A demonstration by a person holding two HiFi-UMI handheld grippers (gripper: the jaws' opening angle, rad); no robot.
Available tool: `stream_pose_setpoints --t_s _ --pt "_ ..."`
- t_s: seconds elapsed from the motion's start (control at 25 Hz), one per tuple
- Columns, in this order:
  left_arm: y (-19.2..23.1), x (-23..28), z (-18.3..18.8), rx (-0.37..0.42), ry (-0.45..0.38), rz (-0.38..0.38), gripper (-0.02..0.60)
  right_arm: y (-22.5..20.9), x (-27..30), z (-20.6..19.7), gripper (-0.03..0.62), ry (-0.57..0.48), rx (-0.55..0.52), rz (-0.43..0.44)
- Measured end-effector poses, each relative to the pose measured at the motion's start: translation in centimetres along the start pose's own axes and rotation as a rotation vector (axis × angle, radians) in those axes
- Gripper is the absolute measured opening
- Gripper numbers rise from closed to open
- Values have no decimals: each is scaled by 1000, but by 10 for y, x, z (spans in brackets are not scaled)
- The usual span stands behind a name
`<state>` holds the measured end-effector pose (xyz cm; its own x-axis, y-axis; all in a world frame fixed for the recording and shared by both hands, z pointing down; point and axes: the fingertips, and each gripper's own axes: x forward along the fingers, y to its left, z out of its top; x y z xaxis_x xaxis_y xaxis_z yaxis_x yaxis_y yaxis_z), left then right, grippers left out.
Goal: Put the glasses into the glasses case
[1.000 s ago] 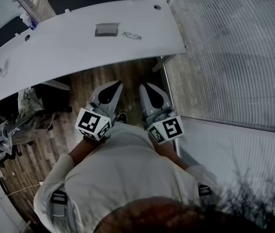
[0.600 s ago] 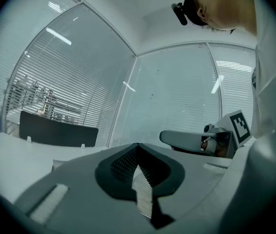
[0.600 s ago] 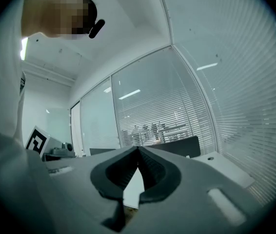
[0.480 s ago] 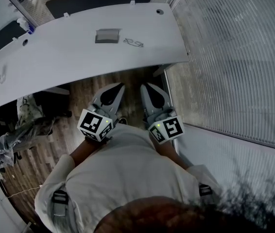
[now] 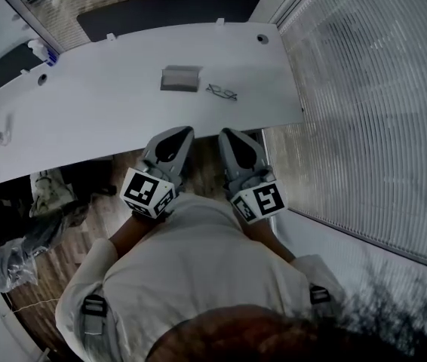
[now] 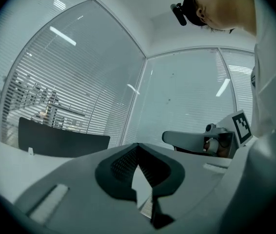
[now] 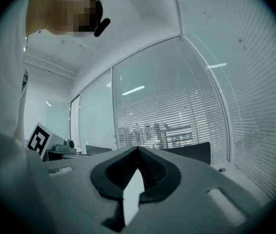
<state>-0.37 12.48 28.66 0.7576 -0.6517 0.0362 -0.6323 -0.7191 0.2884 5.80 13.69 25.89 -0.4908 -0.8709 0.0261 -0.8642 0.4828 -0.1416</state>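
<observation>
Head view: glasses [image 5: 222, 92] lie on white desk [image 5: 85, 115], just right of grey glasses case [image 5: 180, 78], both untouched. Left gripper [image 5: 173, 140] and right gripper [image 5: 235, 145] are held side by side at desk's near edge, well short of both, probably carried in for approach. Left gripper view: jaws pressed together, nothing between. Right gripper view: same, tips meeting, empty.

We are seeing a dim, bluish head view; the white desk [image 5: 108, 104] at eleven o'clock is catching most light, and edges are bowing. In both gripper views strip lights [image 6: 62, 35] are glaring on glass walls [image 6: 187, 96], black corners are framing the round picture, and the nearest surfaces are blurring.
</observation>
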Motion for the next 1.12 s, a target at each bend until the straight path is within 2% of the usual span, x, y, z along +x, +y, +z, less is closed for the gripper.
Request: stream_pose_setpoints --t_s 0.36,0.76,0.96,1.12 --pt "59 33 20 33 10 -20 2 -29 65 2 3 -16 24 -43" --pt "69 73 25 7 8 -10 2 -68 88 6 3 8 17 -45" --pt "77 79 11 -16 41 10 2 -73 91 -13 3 67 46 -45" --pt "80 83 -9 -52 96 13 2 -81 89 -36 2 128 110 -54"
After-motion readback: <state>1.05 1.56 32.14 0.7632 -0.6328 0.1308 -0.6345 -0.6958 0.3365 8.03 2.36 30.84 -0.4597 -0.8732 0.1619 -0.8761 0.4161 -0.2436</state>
